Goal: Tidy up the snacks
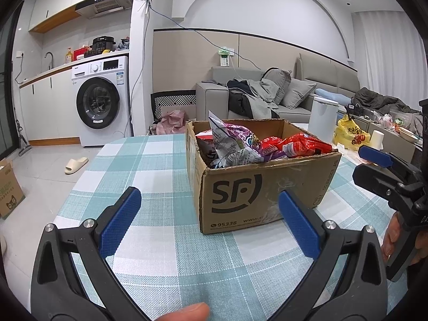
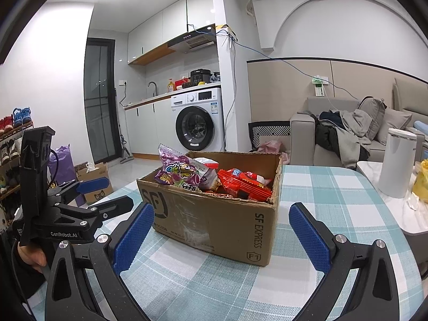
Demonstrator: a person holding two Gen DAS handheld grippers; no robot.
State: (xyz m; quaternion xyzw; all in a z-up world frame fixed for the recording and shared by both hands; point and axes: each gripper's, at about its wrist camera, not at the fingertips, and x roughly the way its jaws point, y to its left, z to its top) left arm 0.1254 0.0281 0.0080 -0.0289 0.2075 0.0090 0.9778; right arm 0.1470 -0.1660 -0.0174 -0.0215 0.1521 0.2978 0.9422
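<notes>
Open-topped cardboard box (image 1: 256, 187) on a checked tablecloth (image 1: 149, 165), at 12 o'clock from both grippers, stuffed with snack packets: purple packet (image 2: 179, 172) toward its left side, red packet (image 2: 244, 183) toward its right, both poking above the rim. Left gripper (image 1: 208, 203) spread wide, nothing between the blue pads (image 1: 120, 220), low over the cloth just short of the box. Right gripper (image 2: 222, 220) likewise spread and empty, flanking the box's near corner without touching. White washing machine (image 2: 199, 123) far behind, near 12 o'clock.
</notes>
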